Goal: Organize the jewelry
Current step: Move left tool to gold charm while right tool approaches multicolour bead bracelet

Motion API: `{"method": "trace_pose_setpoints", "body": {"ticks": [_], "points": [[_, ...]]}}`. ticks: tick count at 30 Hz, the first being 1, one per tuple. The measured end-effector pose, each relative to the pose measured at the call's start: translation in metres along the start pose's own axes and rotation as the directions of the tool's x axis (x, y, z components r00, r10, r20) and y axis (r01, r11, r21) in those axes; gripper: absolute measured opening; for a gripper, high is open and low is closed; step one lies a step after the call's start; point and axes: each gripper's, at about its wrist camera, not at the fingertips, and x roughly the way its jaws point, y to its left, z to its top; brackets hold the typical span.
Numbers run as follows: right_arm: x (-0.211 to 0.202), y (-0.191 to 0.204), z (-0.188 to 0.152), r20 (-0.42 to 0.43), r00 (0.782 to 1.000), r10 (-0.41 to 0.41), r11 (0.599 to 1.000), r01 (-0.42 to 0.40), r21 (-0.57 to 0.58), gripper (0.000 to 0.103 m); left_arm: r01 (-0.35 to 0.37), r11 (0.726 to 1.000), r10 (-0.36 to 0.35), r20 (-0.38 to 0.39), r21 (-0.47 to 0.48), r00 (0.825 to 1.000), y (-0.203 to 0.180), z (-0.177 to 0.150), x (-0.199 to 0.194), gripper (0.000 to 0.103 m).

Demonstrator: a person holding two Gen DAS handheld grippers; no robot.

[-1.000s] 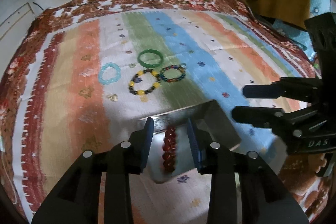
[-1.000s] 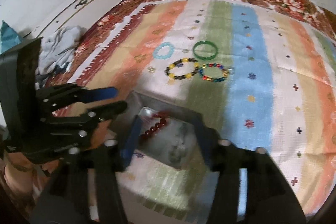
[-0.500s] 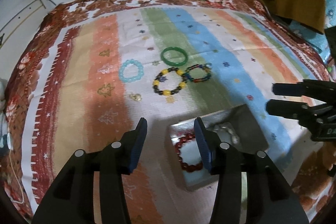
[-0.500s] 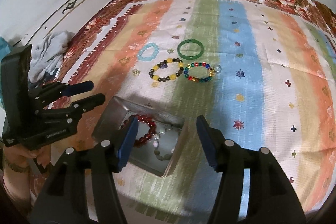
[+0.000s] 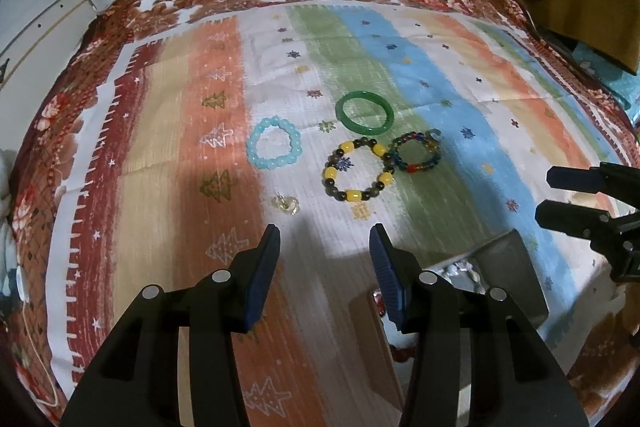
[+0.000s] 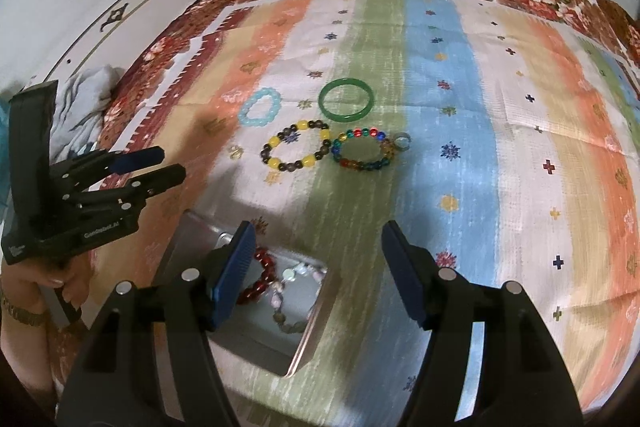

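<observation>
Two bracelets are already held in the shallow silver metal tin (image 6: 308, 343) near the front edge of the striped, flower-bordered cloth (image 6: 520, 147): a dark red beaded bracelet (image 6: 260, 279) and a pale mixed-bead strand (image 6: 286, 301). A second ago the red bracelet was pinched between the fingers of the left gripper (image 5: 324, 255) above the tin; now it is seen lying inside, and that gripper has been drawn back to the left with its claw spread and nothing in it. One piece is therefore judged stored.

Toward the middle of the cloth, four bracelets are left: a light blue beaded bracelet (image 5: 273, 144), a plain green bangle (image 5: 365, 112), a yellow-and-dark beaded bracelet (image 5: 357, 171) and a multicoloured glass-bead bracelet (image 5: 416, 153), the last two touching. A small clear trinket (image 5: 285, 205) is seen nearer the tin. The right gripper (image 6: 316, 259) is held over the tin's far edge, also spread wide and unloaded.
</observation>
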Motion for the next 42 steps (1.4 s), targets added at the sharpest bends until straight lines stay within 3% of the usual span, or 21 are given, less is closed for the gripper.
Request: {"method": "trace_pose_setpoints", "body": {"ticks": [8,20,25,28,42], "points": [[0.004,-0.011,0.012,0.01,1.0,0.012,1.0,-0.012,0.018,0.066,-0.015,0.999,0.015,-0.001,0.049,1.0,-0.006,0.01,0.01,0.047],[0.019,-0.029,0.028,-0.006,1.0,-0.022,0.998,0.022,0.057,0.067,-0.024,0.999,0.025,-0.019,0.043,1.0,0.002,0.019,0.022,0.049],[0.023,-0.038,0.031,-0.033,0.999,0.006,0.993,-0.002,0.117,0.067,-0.03,0.999,0.031,-0.045,0.027,0.999,0.011,0.023,0.034,0.049],[0.024,-0.044,0.036,-0.039,0.999,0.033,0.987,-0.026,0.158,0.075,-0.03,0.999,0.031,-0.063,0.017,0.998,0.017,0.024,0.042,0.049],[0.068,-0.05,0.054,-0.115,0.993,-0.01,0.989,0.026,0.144,0.075,-0.033,0.999,0.035,-0.098,0.02,0.995,0.024,0.031,0.061,0.049]]}}
